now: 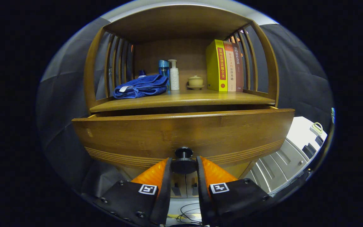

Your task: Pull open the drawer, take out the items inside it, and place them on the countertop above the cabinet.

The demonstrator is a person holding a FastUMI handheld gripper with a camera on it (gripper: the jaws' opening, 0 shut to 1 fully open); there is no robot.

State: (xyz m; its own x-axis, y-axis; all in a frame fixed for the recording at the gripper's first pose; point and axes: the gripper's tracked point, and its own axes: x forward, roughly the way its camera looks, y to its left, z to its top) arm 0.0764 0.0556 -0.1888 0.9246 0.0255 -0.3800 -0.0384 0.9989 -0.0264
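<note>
A wooden cabinet stands before me with its drawer pulled partly out from under the countertop. The drawer's dark round knob sits between my two fingers, and my gripper is shut on it. The drawer's inside is hidden behind its front panel. On the countertop lie a folded blue towel, a blue bottle, a white pump bottle, a small lidded cup on a saucer and three upright books.
Curved wooden slats close the shelf on both sides under a wooden top. A grey-white appliance with a panel stands low to the right of the cabinet. Cables lie on the floor under the fingers.
</note>
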